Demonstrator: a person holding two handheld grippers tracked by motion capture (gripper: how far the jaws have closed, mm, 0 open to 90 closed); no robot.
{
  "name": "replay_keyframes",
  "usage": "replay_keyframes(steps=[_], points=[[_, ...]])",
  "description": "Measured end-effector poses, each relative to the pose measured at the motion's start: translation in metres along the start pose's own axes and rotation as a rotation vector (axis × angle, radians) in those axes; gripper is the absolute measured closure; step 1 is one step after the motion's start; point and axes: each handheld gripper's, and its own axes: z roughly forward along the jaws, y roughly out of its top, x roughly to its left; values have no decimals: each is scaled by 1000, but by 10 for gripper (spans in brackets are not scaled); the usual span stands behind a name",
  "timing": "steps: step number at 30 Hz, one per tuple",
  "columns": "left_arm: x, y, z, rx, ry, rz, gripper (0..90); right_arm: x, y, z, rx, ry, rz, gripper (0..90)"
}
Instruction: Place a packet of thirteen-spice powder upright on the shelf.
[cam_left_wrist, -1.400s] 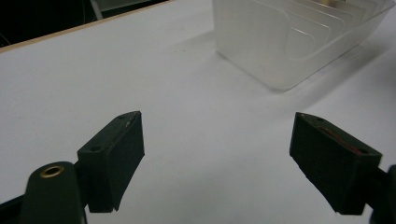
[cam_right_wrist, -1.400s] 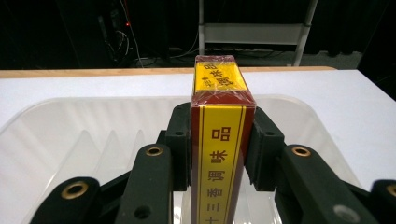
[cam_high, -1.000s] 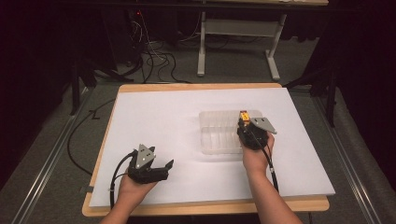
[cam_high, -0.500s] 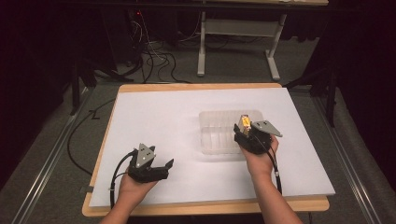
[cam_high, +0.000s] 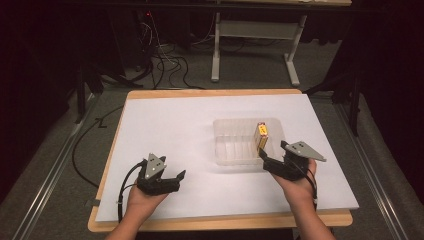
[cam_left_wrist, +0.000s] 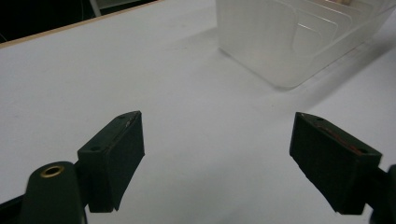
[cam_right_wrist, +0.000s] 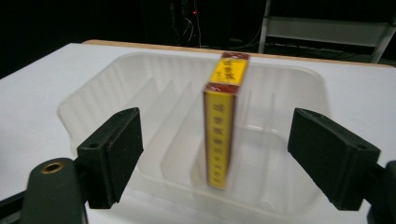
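A clear plastic tray (cam_high: 227, 145) (cam_right_wrist: 93, 100) (cam_left_wrist: 261, 42) with ribbed slots sits on the white sheet right of centre. A yellow and dark red box (cam_high: 262, 135) (cam_right_wrist: 220, 126) stands on edge in a slot at the tray's right side. My right gripper (cam_high: 271, 162) (cam_right_wrist: 215, 163) hovers just in front of the tray, open, jaws either side of the box and apart from it. Near the front left, my left gripper (cam_high: 175, 181) (cam_left_wrist: 219, 158) rests low over the sheet, open and holding nothing, facing the tray.
The white sheet (cam_high: 165, 125) covers a wooden table (cam_high: 210, 93) whose edges drop to a dark floor. Behind the table stand a white desk frame (cam_high: 250, 30) and loose cables (cam_high: 165, 62). Metal rails (cam_high: 55, 170) run along both sides.
My right gripper let go of the box, leaving it upright in the tray, and drew back toward the front edge. The left gripper stayed where it was.
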Motion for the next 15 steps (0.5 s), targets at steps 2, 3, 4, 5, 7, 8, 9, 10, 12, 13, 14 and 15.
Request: replay_keyframes(steps=[2,3,4,5,7,8,9,10,12,13,14,15], points=[[0,0,0,-3,-3,-9,192,-10,-4,-10,7,-5,0,173],[0,0,0,-3,-1,-11,192,-16,-6,-14,10,-10,-5,167],[0,0,0,-6,1,-13,192,-22,-8,-18,14,-16,-10,161],[0,0,0,-6,1,-15,192,-27,-11,-22,21,-23,-11,155],[2,1,-1,-6,1,-17,192,-39,-18,-31,24,-38,-16,153],[2,1,-1,-11,5,-24,192,-45,-23,-35,21,-50,-16,153],[4,1,-1,-14,8,-26,192,-57,-35,-43,15,-63,8,151],[5,1,-1,-18,10,-37,192,-57,-35,-43,15,-63,8,151],[7,0,0,-14,7,-54,192,-74,-47,-51,30,-59,35,150],[8,-1,1,-10,7,-56,192,-77,-50,-53,28,-64,44,150],[8,-2,1,-6,8,-58,192,-80,-53,-53,32,-64,52,150],[9,-3,1,-2,8,-66,192,-82,-55,-52,39,-64,61,151]])
